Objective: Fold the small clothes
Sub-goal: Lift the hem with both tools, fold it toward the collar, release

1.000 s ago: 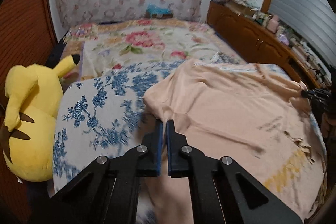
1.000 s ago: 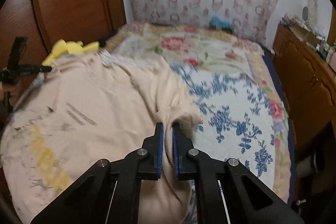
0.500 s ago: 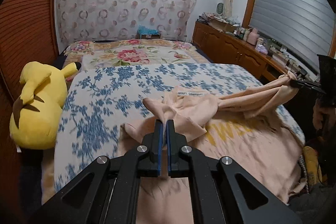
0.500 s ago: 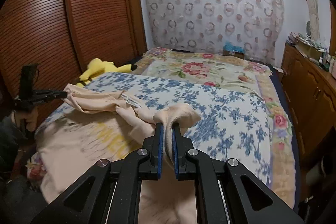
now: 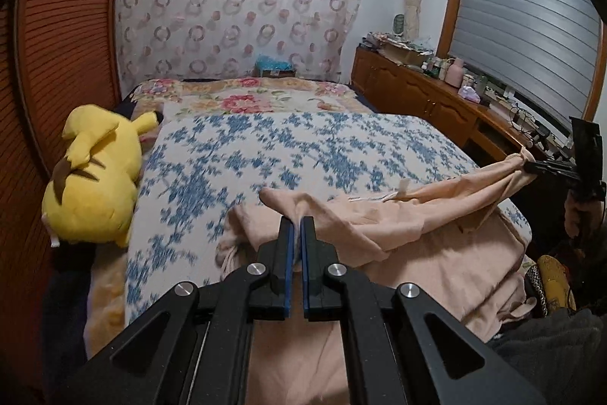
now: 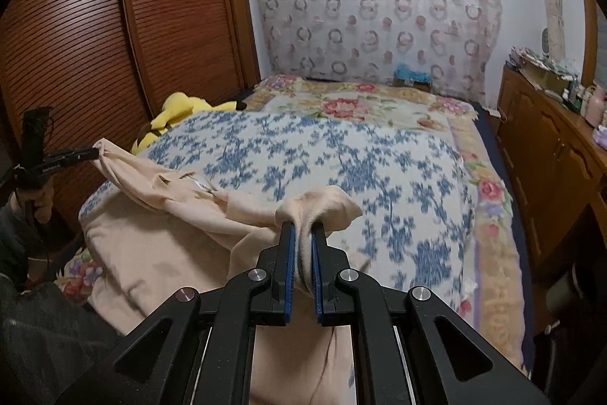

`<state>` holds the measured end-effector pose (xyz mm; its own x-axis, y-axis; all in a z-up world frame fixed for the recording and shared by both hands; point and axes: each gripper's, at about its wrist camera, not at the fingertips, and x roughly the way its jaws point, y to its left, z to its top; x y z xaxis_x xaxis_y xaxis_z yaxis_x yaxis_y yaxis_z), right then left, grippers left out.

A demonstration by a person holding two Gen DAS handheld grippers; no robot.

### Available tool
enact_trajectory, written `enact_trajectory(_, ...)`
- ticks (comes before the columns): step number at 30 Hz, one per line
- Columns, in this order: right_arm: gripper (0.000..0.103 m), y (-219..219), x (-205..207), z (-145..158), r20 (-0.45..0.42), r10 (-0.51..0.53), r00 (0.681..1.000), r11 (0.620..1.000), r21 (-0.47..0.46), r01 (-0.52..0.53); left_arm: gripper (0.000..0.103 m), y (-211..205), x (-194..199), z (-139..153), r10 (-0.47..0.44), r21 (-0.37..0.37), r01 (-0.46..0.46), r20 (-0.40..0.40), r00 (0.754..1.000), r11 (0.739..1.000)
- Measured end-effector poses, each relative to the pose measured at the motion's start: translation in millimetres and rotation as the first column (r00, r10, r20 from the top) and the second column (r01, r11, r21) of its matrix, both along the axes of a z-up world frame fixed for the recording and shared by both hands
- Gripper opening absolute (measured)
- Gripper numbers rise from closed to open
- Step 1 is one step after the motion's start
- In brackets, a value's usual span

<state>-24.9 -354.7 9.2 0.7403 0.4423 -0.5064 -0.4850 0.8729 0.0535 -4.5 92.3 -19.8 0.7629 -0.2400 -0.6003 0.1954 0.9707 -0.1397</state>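
Peach-pink cotton garment [image 5: 417, 253] stretched across the lower half of both views, over the near end of the bed with blue-flowered white quilt [image 5: 303, 154]. Left tongs [image 5: 296, 221] clamped on one bunched corner, right tongs [image 6: 302, 226] clamped on another; probably held apart to keep the top edge taut for a fold. Yellow plush toy [image 5: 95, 177] at left, clear of the cloth. Garment type, print and lower hem hidden beneath the tongs or cut off; quilt pattern blurred.
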Motion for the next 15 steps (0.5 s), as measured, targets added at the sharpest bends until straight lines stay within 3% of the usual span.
enact_trajectory(5, 0.008, -1, -13, -1, -0.037, 0.003, 0.999, 1.000, -0.003, -0.003, 0.004, 4, -16, -16, 0.012, 0.004, -0.012, -0.024, 1.000, 1.000)
enact_trajectory(10, 0.008, 8, -3, -20, -0.114, -0.007, 0.993, 1.000, -0.031, 0.003, 0.004, 7, -12, -51, 0.025, 0.005, -0.025, -0.108, 0.994, 1.000)
enact_trajectory(13, 0.008, 14, 6, -29, -0.149, -0.029, 0.988, 0.998, -0.068, 0.019, 0.005, 7, -12, -54, 0.027, 0.018, -0.025, -0.105, 0.994, 1.000)
enact_trajectory(15, 0.010, 17, 9, -29, -0.155, -0.031, 0.987, 0.997, -0.075, 0.019, 0.011, 7, -13, -49, 0.029, 0.021, -0.028, -0.090, 0.996, 0.999)
